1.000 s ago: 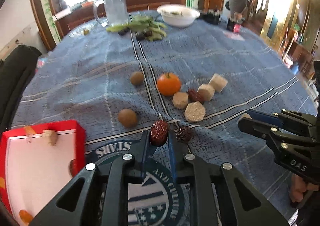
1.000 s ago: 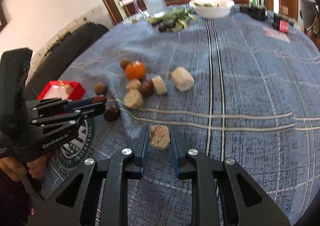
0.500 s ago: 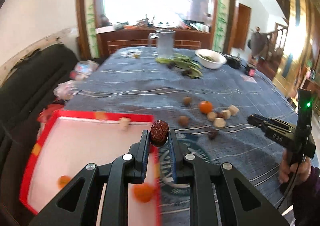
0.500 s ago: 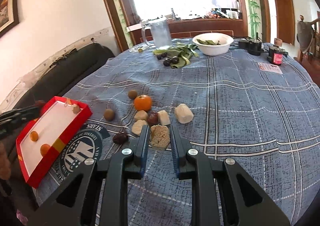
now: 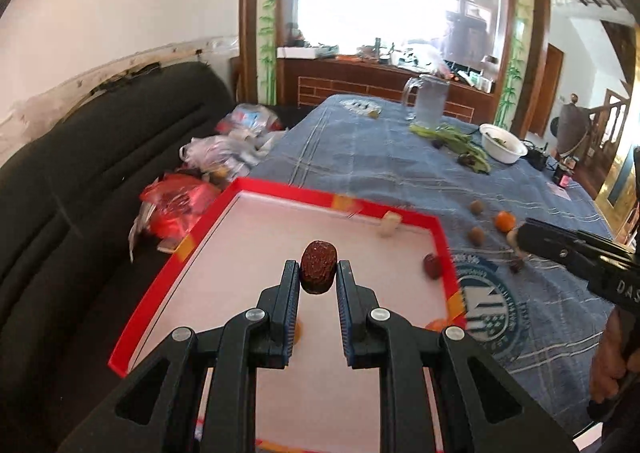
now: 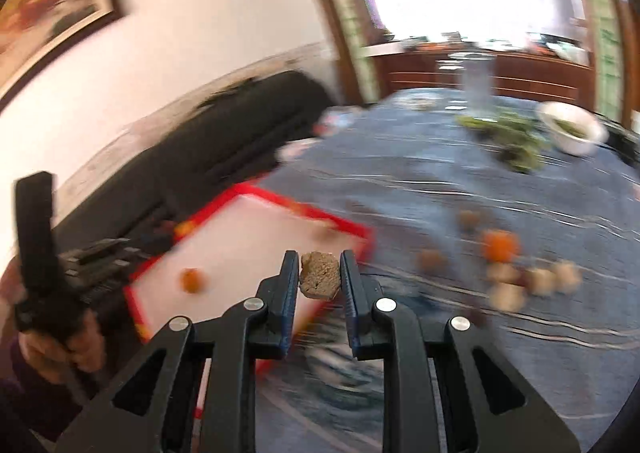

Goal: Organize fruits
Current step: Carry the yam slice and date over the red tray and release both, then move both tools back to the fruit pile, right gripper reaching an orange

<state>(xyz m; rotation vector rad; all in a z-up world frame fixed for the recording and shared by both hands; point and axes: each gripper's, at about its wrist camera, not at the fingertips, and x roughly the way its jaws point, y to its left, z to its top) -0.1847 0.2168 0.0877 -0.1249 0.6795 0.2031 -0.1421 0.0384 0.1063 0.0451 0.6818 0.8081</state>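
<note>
While the left gripper [image 5: 318, 273] pinches a red date [image 5: 318, 267] over the red tray [image 5: 400, 215], the right gripper [image 6: 319, 273] clamps a tan chunk [image 6: 319, 275] (view blurred) at the tray's right edge.

A home dining room: black sofa [image 5: 100, 157], clothed table [image 5: 380, 157], wooden sideboard [image 5: 360, 81] beneath a window.

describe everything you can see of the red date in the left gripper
The red date is dark reddish brown, oval, with wrinkled, slightly glossy skin, and looks whole. It stands roughly upright, pinched at its sides between the blue-padded fingers of the left gripper, its top rising above the fingertips. It hangs over the white floor of the red tray, touching nothing but the pads.
</note>
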